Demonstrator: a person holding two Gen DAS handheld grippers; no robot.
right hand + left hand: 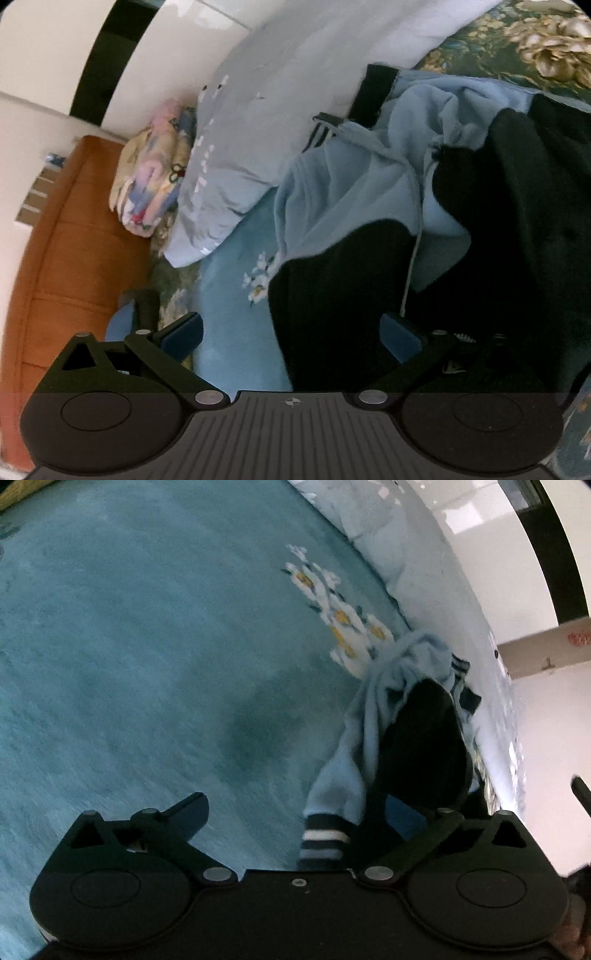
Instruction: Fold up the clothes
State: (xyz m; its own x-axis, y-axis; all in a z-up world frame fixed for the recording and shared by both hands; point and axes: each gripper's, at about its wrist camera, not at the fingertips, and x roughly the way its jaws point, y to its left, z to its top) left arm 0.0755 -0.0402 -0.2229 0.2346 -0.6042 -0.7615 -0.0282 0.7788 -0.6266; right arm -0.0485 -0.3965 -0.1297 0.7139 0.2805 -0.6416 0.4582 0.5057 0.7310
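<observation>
Surface: teal plush bedspread (140, 657) with a cluster of white, yellow-centred daisies (343, 620) printed on it; glossy white wall behind.
Bedding: one pale grey pillow (236, 147), one folded pastel floral quilt (151, 181) beside it, one orange-brown wooden headboard (70, 258), one dark floral cover (535, 40) at the far edge.
Clothes, counted: two garments in a heap, one light blue fleece hoodie (354, 177) and one black fleece garment (517, 229).
Hoodie, look: crumpled, unfolded, drawstring hanging loose; navy cuff with white stripes (321, 838) shown in the left wrist view; a second striped cuff further back.
Black garment, look: bunched, lying partly over and under the blue fleece; shape hard to read.
Clothes, place: on the bedspread near the daisy print and just beside the pillow.
Left tongs (295, 812): spread as wide as they go, nothing clamped; striped cuff and black fabric lying between the fingers, right finger mostly hidden behind cloth, contact impossible to tell.
Right tongs (291, 332): likewise released, fingers far apart, blue pads (399, 332) bare; black fabric below and between them, no grip on it.
Sharpness: left wrist view smeared with motion blur.
</observation>
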